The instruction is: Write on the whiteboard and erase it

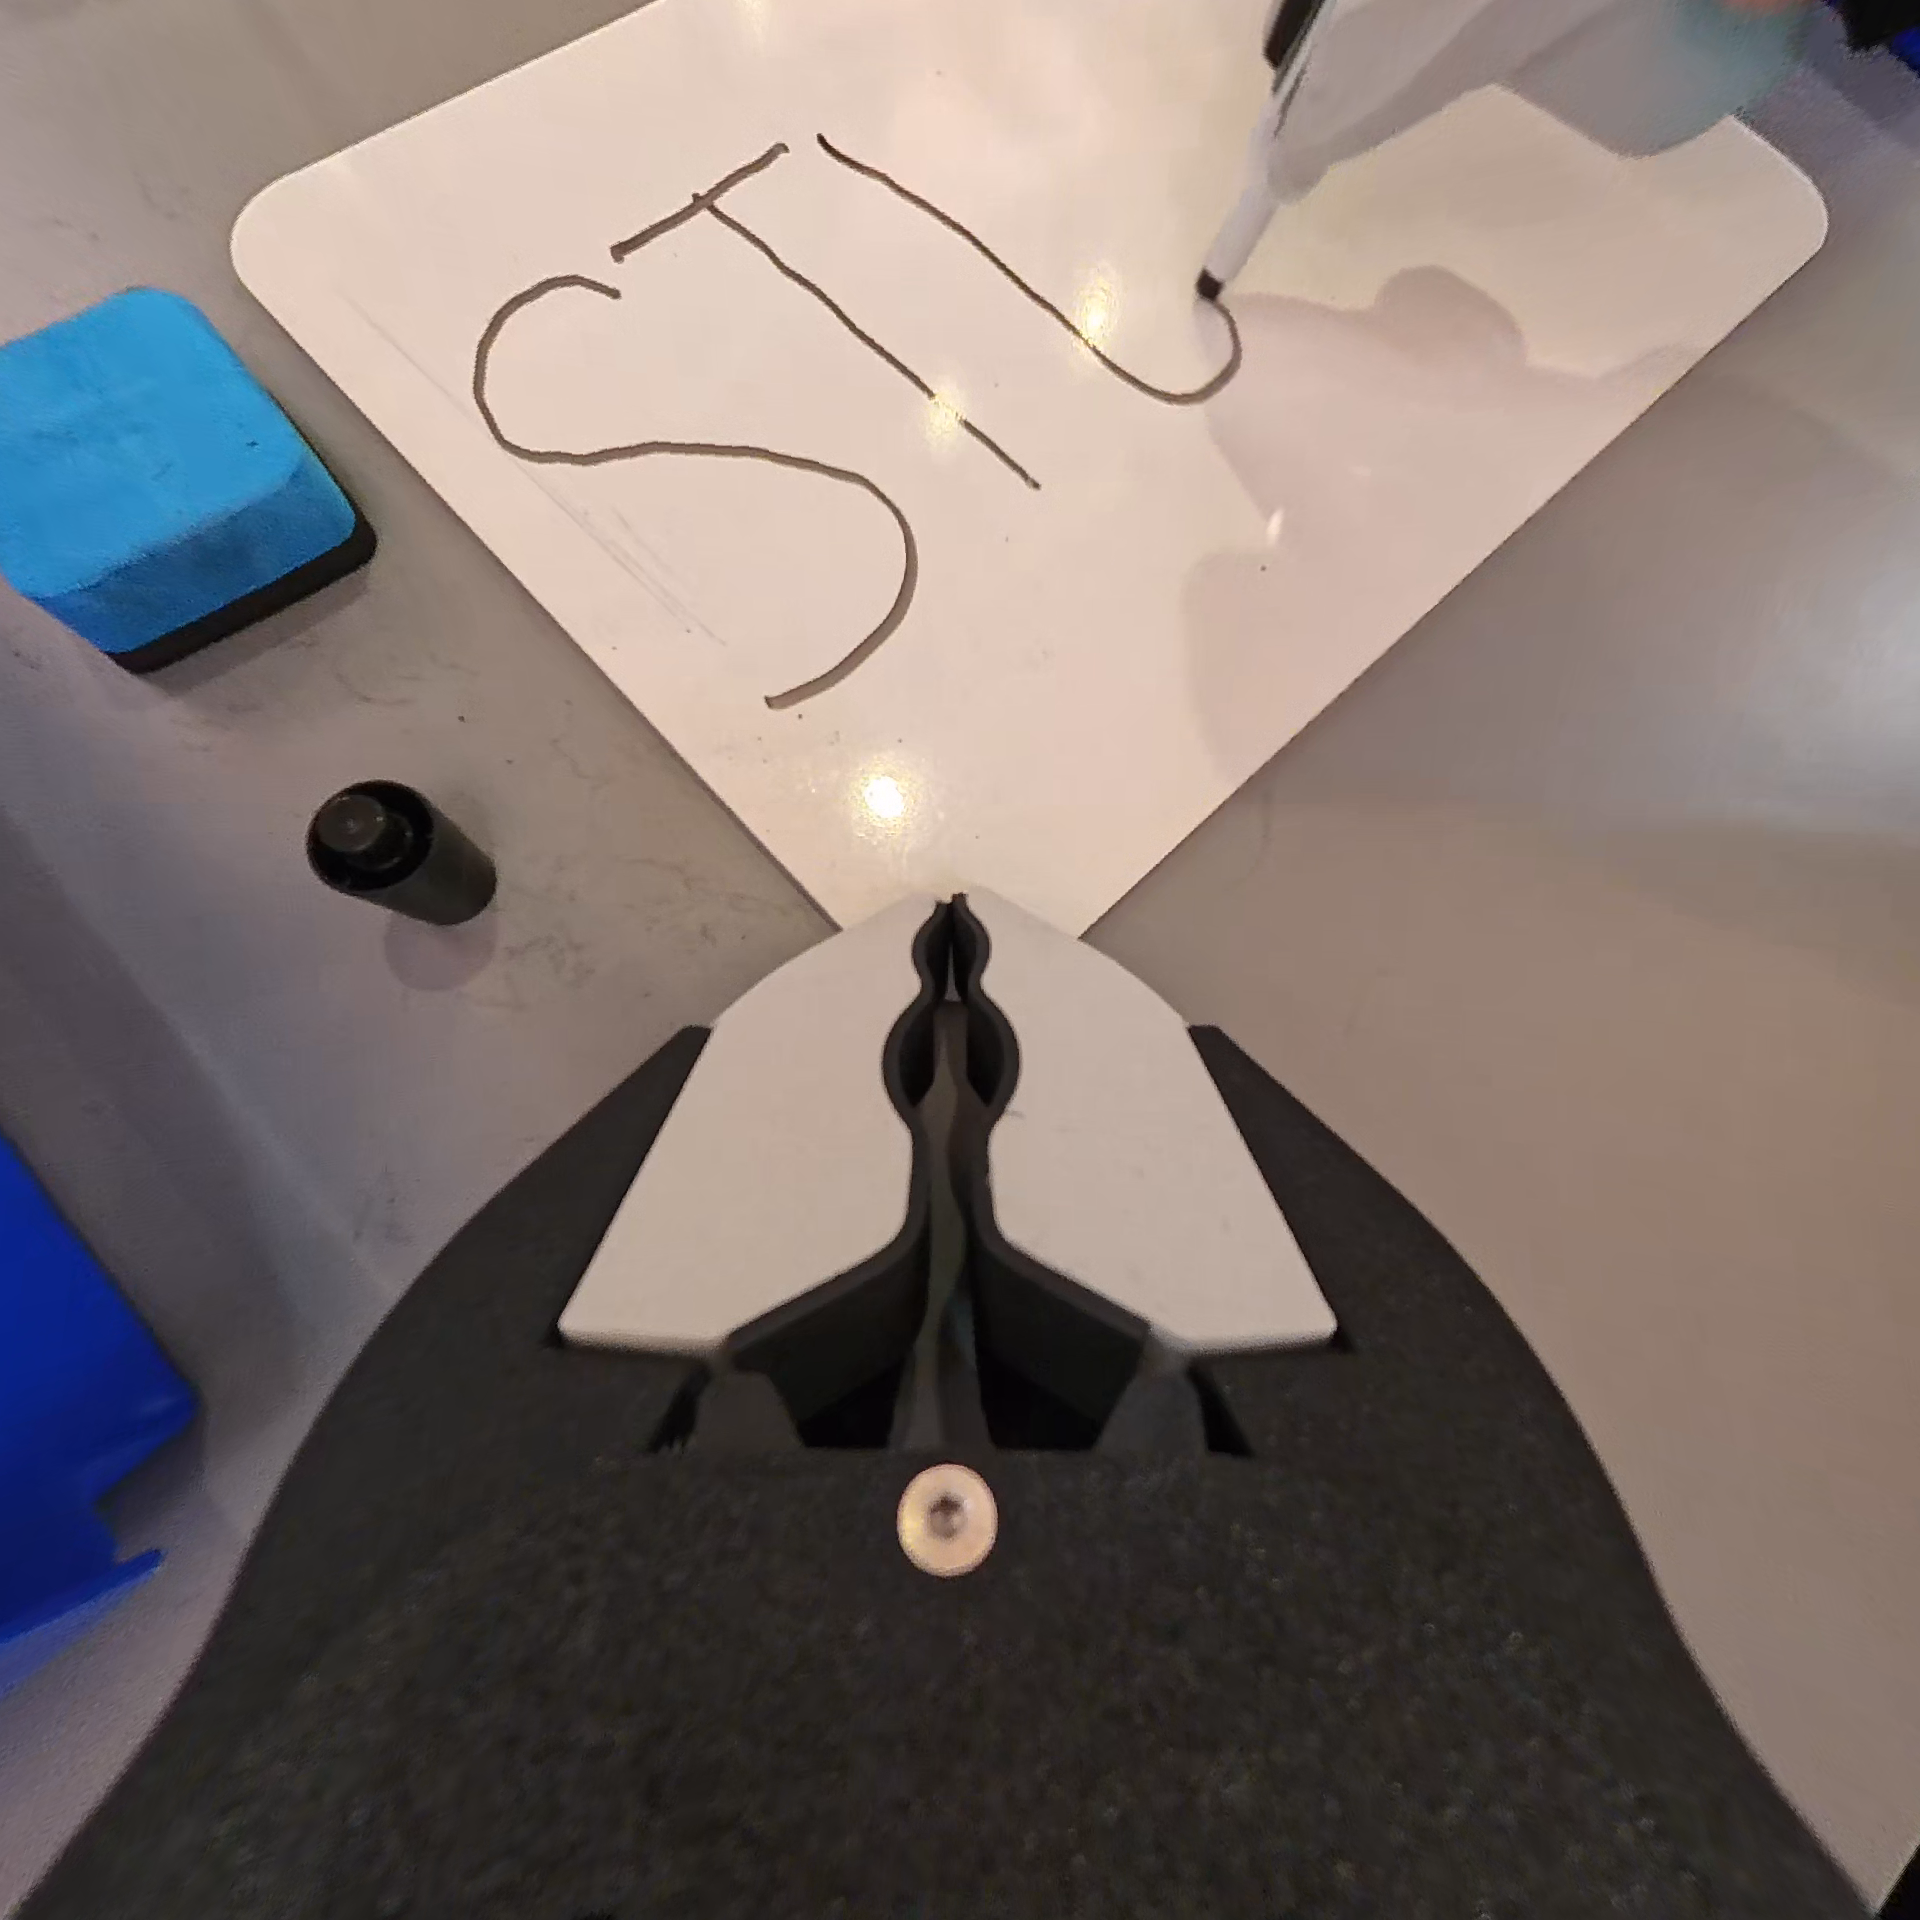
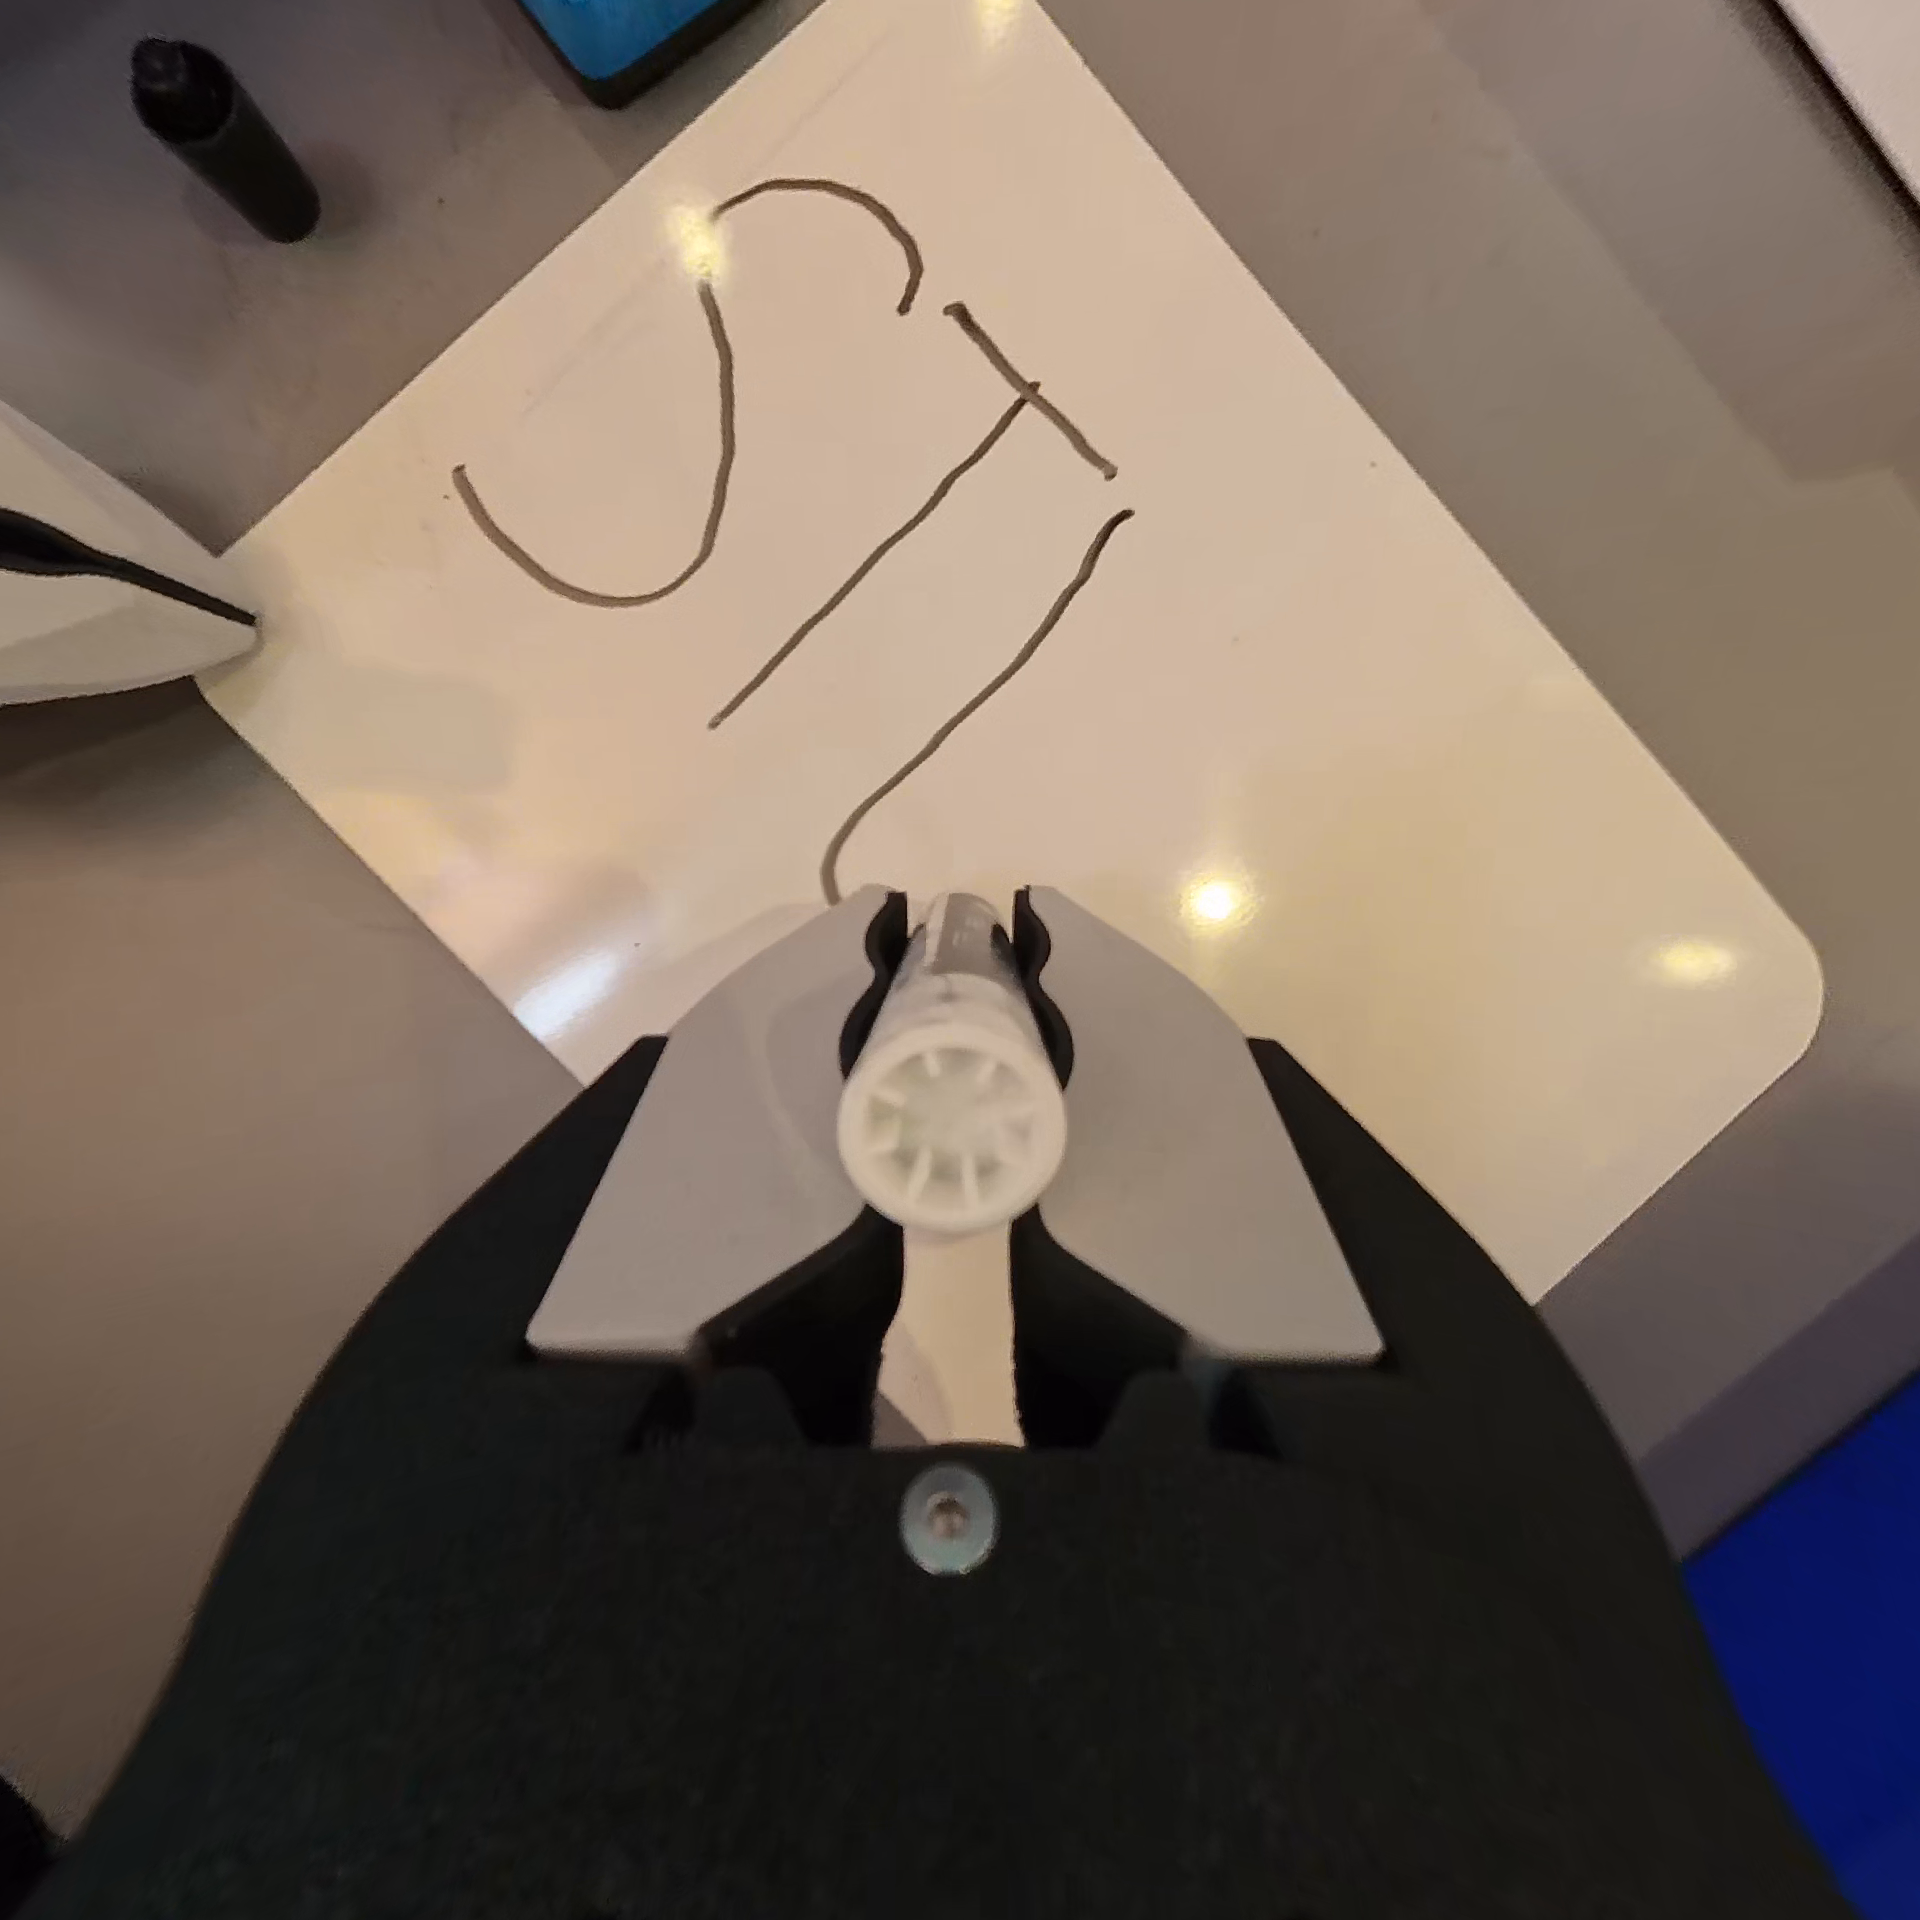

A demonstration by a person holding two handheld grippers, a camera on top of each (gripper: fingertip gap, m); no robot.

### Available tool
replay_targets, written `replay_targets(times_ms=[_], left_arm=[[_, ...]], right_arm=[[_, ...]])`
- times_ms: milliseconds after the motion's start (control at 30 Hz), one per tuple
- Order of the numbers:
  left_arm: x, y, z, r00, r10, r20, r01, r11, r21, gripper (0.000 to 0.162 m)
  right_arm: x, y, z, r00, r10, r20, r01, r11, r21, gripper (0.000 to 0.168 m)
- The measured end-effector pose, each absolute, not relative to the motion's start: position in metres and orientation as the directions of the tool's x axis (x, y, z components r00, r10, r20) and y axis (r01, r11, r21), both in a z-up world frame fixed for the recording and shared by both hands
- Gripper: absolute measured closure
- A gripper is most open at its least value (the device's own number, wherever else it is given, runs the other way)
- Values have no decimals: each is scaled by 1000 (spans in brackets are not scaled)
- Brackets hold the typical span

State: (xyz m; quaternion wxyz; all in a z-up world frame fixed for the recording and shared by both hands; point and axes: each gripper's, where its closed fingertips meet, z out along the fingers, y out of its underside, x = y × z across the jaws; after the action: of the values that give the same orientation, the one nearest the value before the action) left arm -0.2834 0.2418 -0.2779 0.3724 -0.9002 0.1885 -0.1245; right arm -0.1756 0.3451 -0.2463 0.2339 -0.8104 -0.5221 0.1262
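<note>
Matte grey table [image 1: 1558, 935]; glossy round-cornered whiteboard [image 1: 1039, 623]; right claw [image 2: 956, 904] pinches cylindrical marker [image 2: 951, 1039]; left claw [image 1: 954, 914] pressed together.

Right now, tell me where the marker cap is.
In the left wrist view the black marker cap lies on the grey table, left of the whiteboard, just below the blue eraser.

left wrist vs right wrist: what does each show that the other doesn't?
Left wrist only: marker tip touching the whiteboard; the whole blue eraser; the left gripper shut and empty at the board's near corner.

Right wrist only: the marker's white rear end, clamped in the right gripper; the tip is hidden.

Both: board with dark strokes, black cap off the board, grey table.
</note>
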Motion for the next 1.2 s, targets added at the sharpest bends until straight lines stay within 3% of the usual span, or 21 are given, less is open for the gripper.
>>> replay_targets(times_ms=[800,967,1200], left_arm=[[-283,242,-278,898,-432,88,-244,-653,-717,162],[-283,242,-278,897,-432,89,-244,-653,-717,162],[-283,242,-278,897,-433,93,-242,-655,-716,162]], right_arm=[[-216,428,-246,395,918,37,796,-323,-512,148],[-203,428,-225,407,912,57,772,-310,-554,148],[-185,433,-243,425,903,56,778,-334,-533,148]])
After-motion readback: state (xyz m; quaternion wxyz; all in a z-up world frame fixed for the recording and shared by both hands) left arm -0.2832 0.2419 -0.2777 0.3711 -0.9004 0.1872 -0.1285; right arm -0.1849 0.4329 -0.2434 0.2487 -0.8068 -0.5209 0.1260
